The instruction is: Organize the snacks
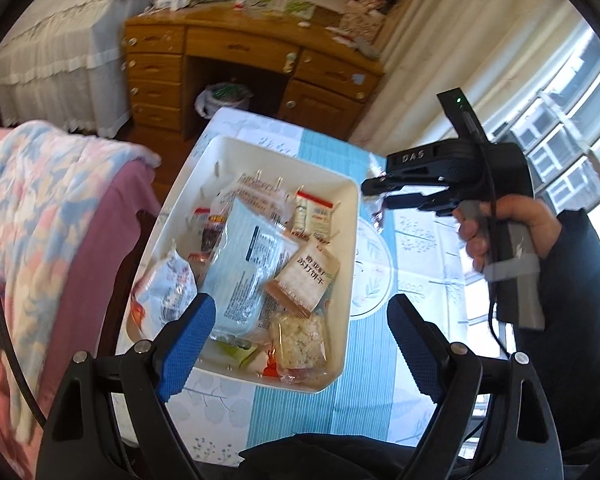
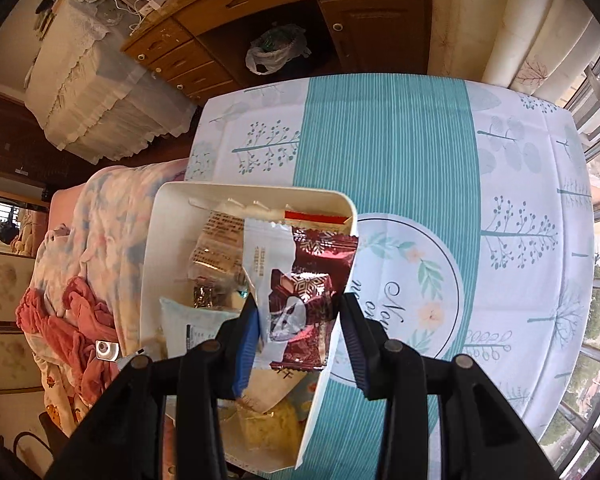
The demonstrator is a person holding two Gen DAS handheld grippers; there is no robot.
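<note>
A white tray full of snack packets stands on the table. In it lie a large pale blue packet, a brown cracker packet and a clear packet of crumbly snack. My left gripper is open and empty above the tray's near end. My right gripper is shut on a dark red and white snack packet and holds it above the tray's right rim. It also shows in the left wrist view, to the right of the tray.
The table carries a teal and white cloth with a round printed motif. A bed with a pink and blue blanket lies to the left. A wooden desk stands behind, with a bagged bin under it. Windows are on the right.
</note>
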